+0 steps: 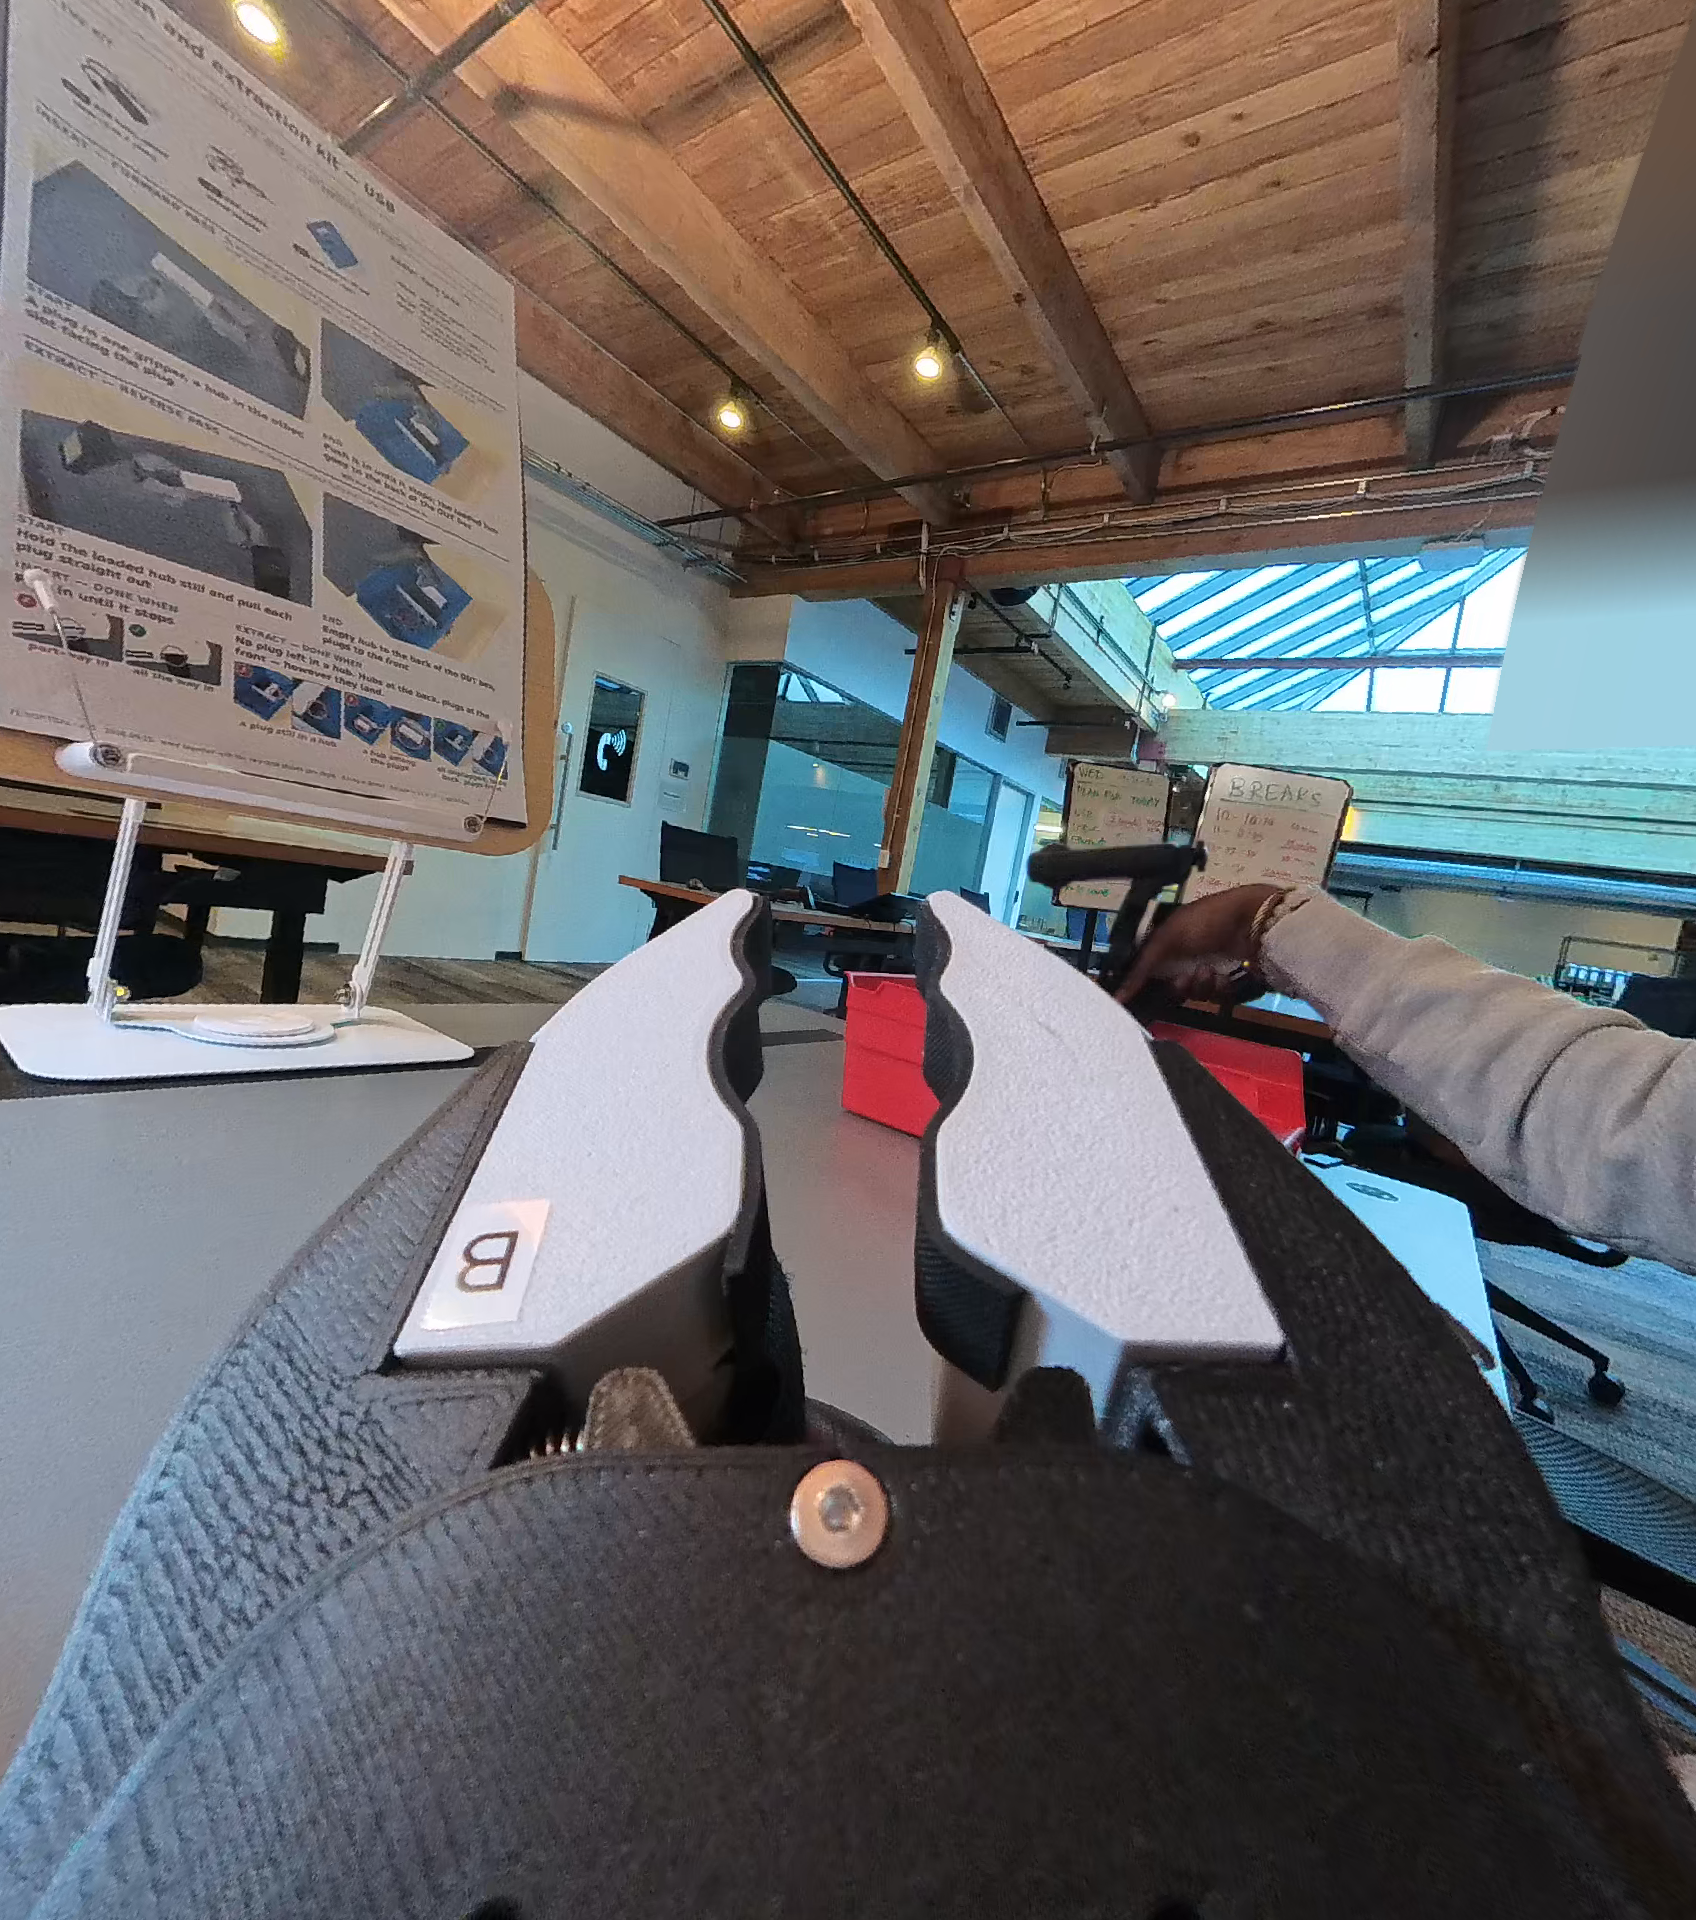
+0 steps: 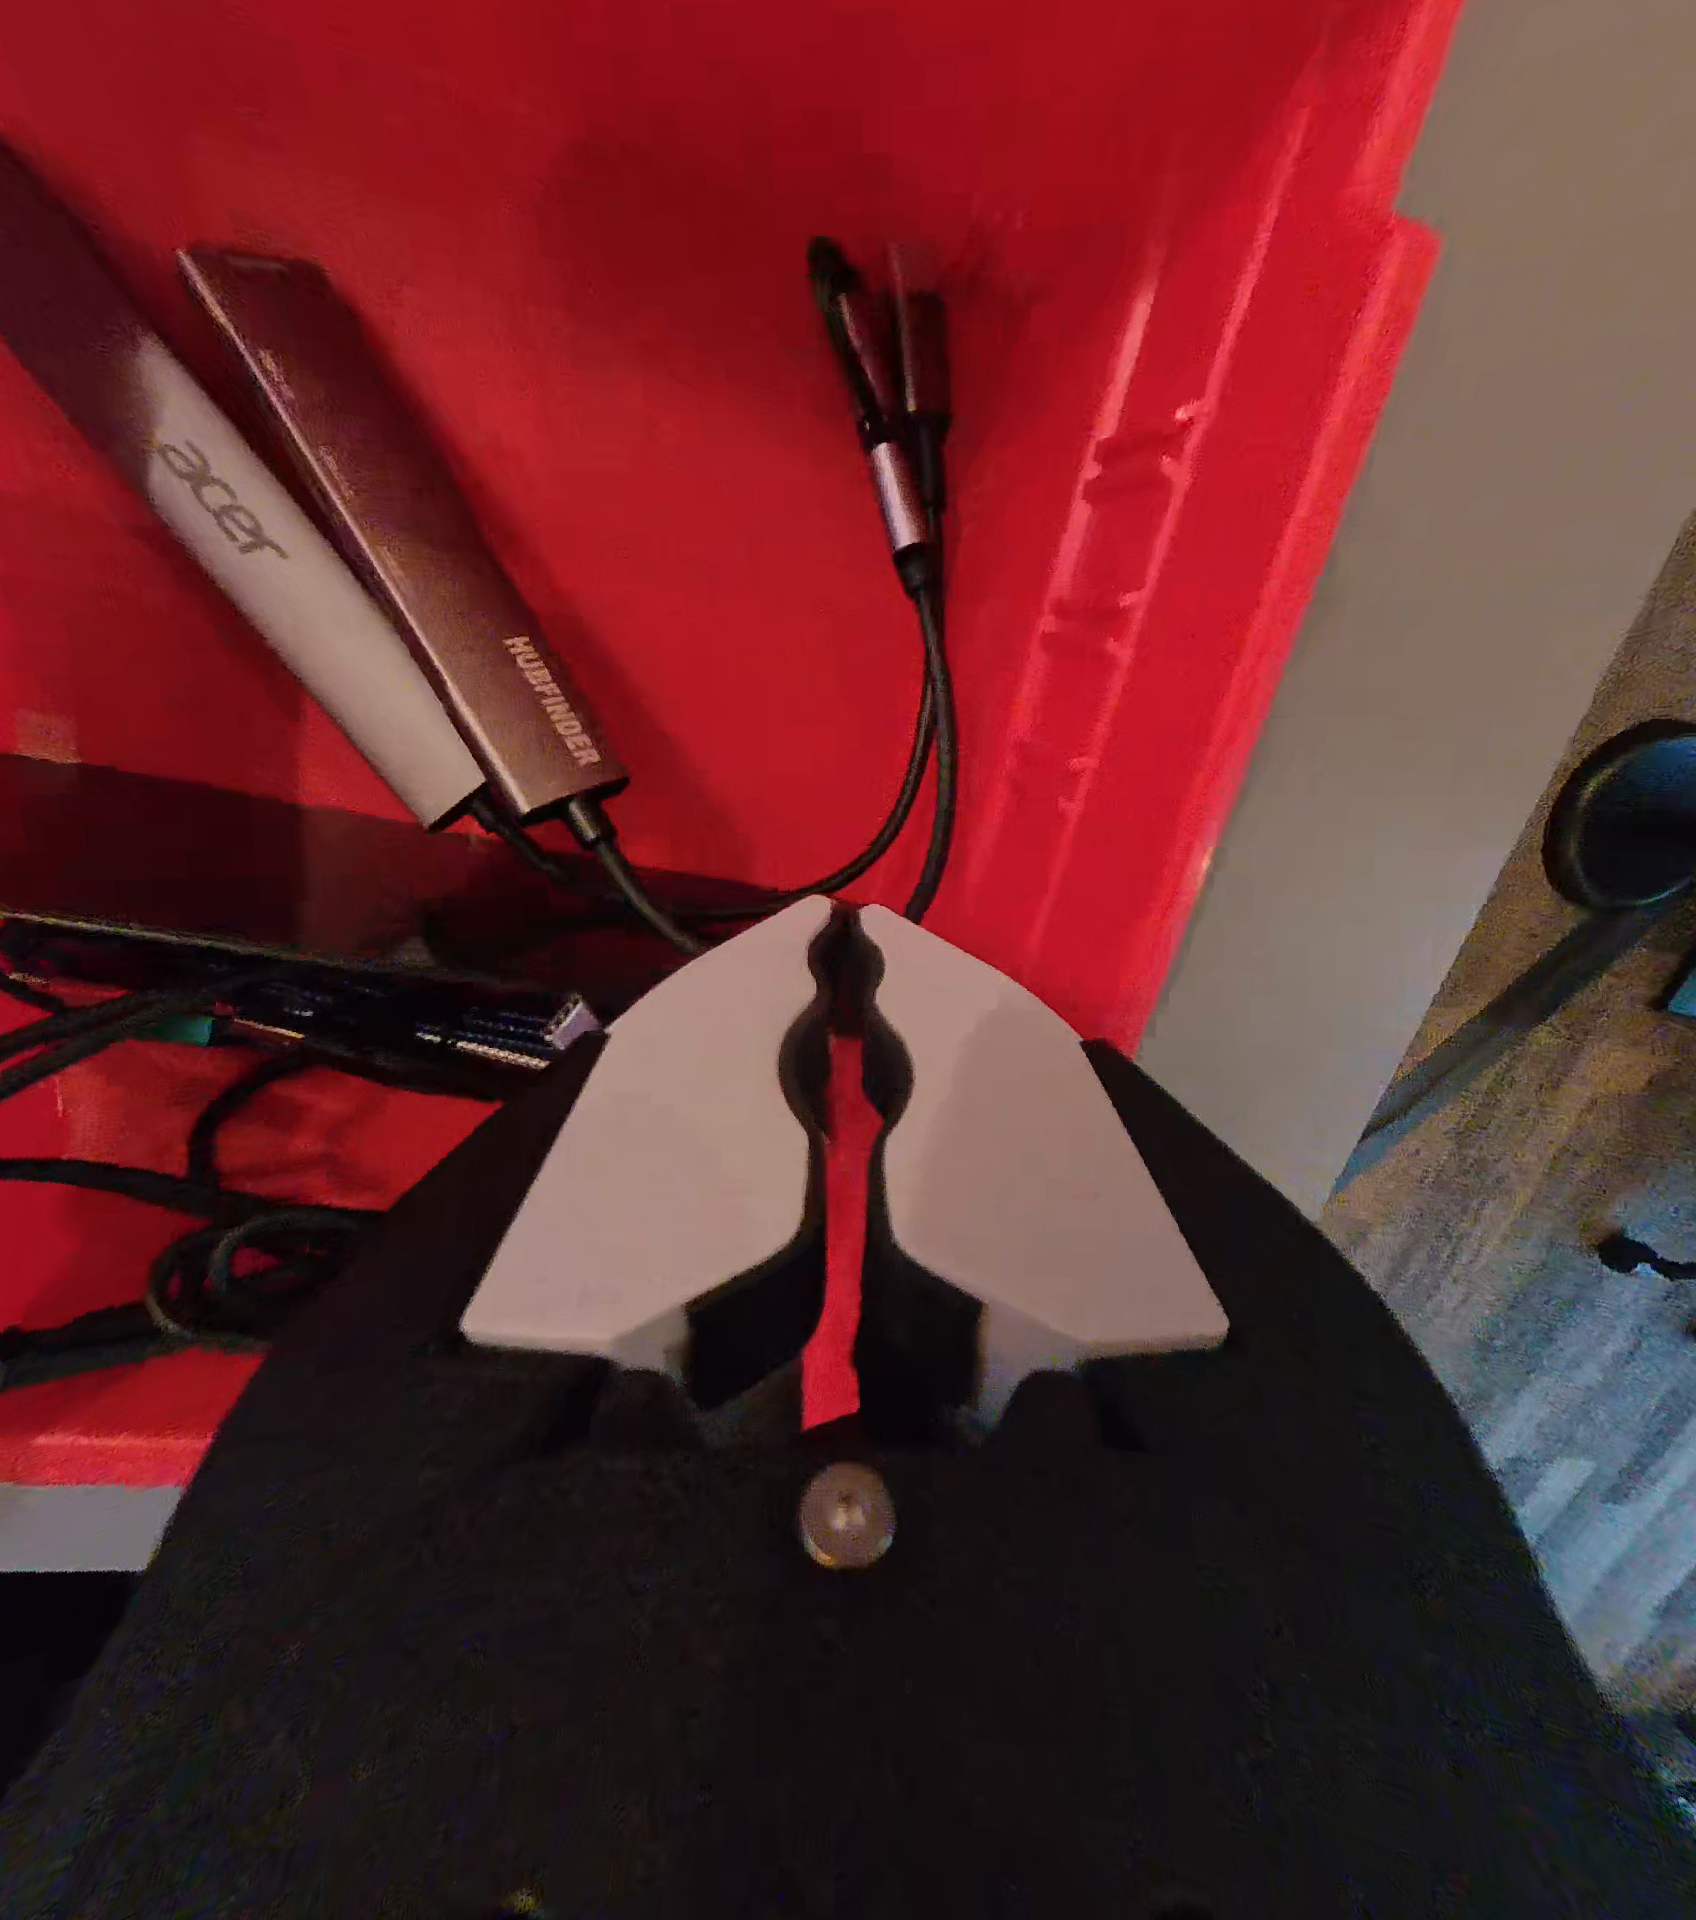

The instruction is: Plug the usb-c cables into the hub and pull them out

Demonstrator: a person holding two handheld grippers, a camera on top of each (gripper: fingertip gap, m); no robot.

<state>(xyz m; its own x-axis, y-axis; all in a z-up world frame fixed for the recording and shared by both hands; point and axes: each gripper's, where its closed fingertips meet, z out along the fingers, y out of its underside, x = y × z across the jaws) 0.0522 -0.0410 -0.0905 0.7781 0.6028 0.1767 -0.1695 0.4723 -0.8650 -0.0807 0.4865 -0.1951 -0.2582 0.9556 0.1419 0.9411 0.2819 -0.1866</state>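
Two claws at a tabletop (image 1: 148,1299) with a red bin (image 2: 615,156).
The left claw (image 1: 839,997) rests parted and empty; the right claw (image 2: 846,920), tips together on nothing, hovers over the bin's two hubs (image 2: 408,520) and plugs (image 2: 891,416).

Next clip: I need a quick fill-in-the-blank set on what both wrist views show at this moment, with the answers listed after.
1. The two slim hubs lie side by side in a bin whose colour is ____.
2. The right gripper has its fingertips nearly together and holds ____.
3. The left gripper rests with its fingers apart, so it is ____.
4. Left of the left gripper, the instruction sheet is propped on a white ____.

Answers: red; nothing; open; stand
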